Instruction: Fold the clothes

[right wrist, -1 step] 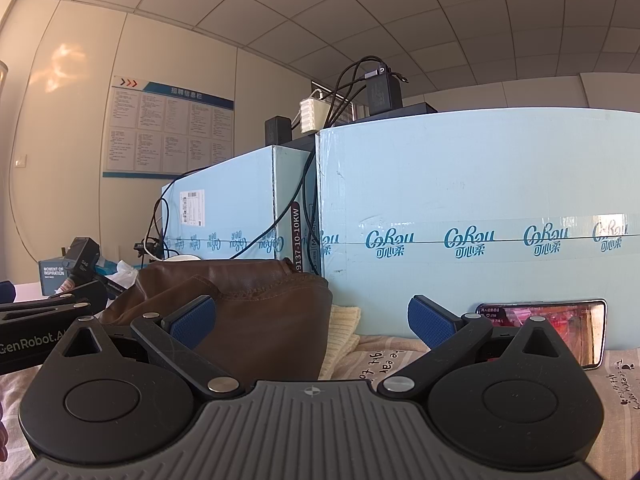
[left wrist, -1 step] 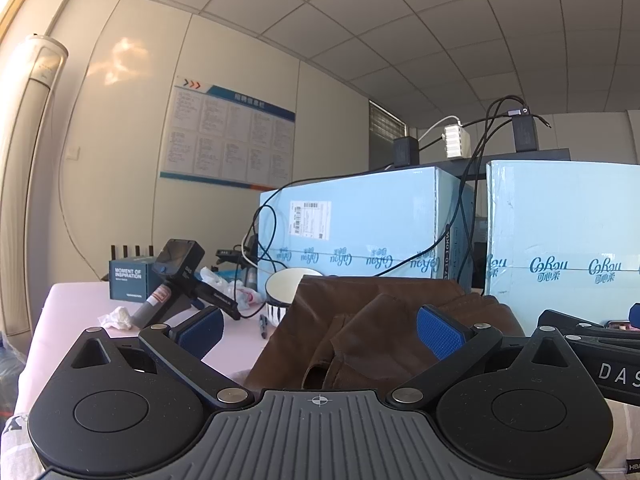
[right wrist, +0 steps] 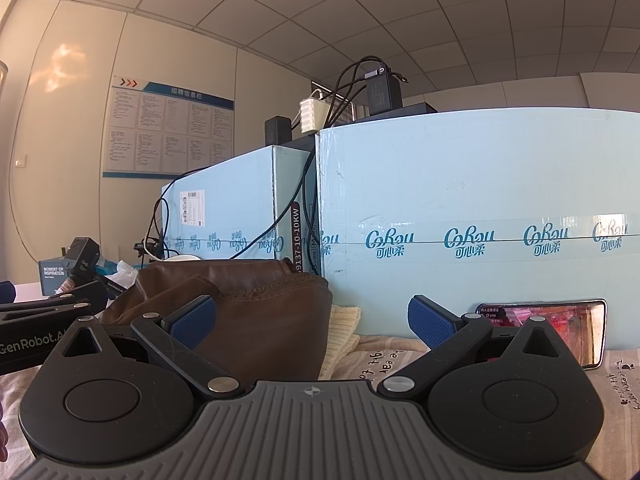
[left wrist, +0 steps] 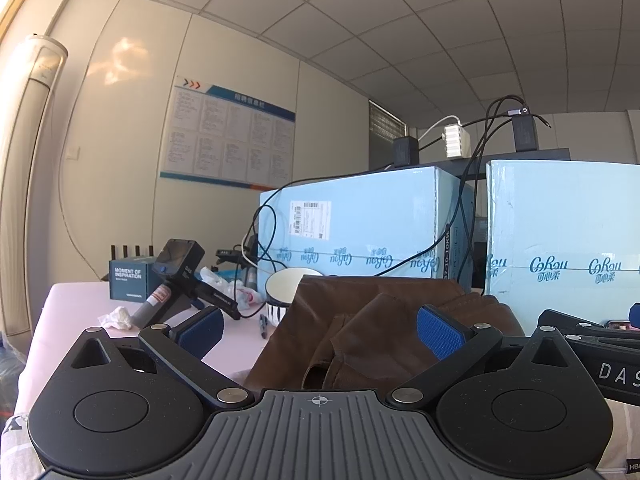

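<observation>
Nearest the lens in each wrist view are the tool's own fingers, and both pairs stand spread wide with nothing between the blue pads: the left gripper (left wrist: 320,330) and the right gripper (right wrist: 312,318) are released and empty, hovering low over the worktop (left wrist: 60,320). Just beyond them lies the brown garment (left wrist: 380,320), a leather-like piece heaped in loose folds rather than laid flat, resting on the patterned cloth that covers this part of the worktop. From the left gripper it sits straight ahead, filling the gap between the fingers; from the right gripper it lies ahead and off to the left, its near bulge just behind the left finger (so the left hand looks the better placed to take the first hold). The heap seems to run broadly side to side across both views, though its true outline is hidden by its own folds. A cream knitted piece (right wrist: 340,332) peeks out beside the garment's right edge, touching it. Further back on the left stand a white bowl (left wrist: 288,284), a handheld camera device (left wrist: 180,268) and a small dark box (left wrist: 130,280); on the right a phone (right wrist: 560,320) leans against the pale blue cartons (right wrist: 480,220) that close off the rear.
</observation>
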`<action>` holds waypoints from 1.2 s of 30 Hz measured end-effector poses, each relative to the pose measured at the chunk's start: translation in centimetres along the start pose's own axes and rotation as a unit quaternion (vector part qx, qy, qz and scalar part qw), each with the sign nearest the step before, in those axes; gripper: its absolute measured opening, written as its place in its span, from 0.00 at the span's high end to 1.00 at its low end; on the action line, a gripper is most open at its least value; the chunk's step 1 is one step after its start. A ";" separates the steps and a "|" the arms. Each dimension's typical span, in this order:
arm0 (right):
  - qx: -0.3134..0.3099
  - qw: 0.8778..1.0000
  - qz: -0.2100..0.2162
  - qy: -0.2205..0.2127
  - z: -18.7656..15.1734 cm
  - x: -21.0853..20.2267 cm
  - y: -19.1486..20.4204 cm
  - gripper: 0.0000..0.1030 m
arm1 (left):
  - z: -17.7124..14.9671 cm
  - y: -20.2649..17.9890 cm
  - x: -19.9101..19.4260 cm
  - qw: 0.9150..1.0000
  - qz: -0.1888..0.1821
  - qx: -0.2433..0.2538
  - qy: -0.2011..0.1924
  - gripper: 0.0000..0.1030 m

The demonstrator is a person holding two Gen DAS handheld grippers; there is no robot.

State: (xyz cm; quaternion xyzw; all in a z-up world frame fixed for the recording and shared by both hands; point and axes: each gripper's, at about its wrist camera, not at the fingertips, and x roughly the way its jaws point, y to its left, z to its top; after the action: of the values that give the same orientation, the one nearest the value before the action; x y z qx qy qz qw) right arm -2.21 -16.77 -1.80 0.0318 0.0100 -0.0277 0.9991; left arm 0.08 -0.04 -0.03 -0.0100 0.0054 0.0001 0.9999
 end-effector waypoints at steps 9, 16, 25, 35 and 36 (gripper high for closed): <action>0.000 1.000 -0.001 -0.001 0.0 -0.3 -0.2 0.00 | 0.0 0.0 0.2 1.000 0.001 -0.004 0.001 0.00; 0.009 1.000 -0.010 -0.016 0.0 -0.5 -0.5 0.00 | -0.1 0.7 0.0 1.000 -0.014 -0.023 0.002 0.00; 0.008 0.999 -0.020 -0.029 0.4 -1.6 -0.2 0.00 | 0.0 1.6 -0.6 0.998 -0.032 -0.057 -0.015 0.00; 0.017 0.999 -0.030 -0.020 1.4 -4.0 0.1 0.00 | 0.1 2.2 -1.0 0.994 -0.060 -0.088 -0.037 0.00; 0.019 0.999 -0.033 -0.019 1.6 -4.4 0.2 0.00 | 0.1 2.3 -1.0 0.993 -0.067 -0.092 -0.040 0.00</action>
State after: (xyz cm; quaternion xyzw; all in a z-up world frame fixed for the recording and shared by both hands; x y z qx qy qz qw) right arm -6.55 -16.48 -0.13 0.0498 -0.0083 -0.0610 0.9969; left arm -0.96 2.23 0.07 -0.1022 -0.0356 -0.0665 0.9919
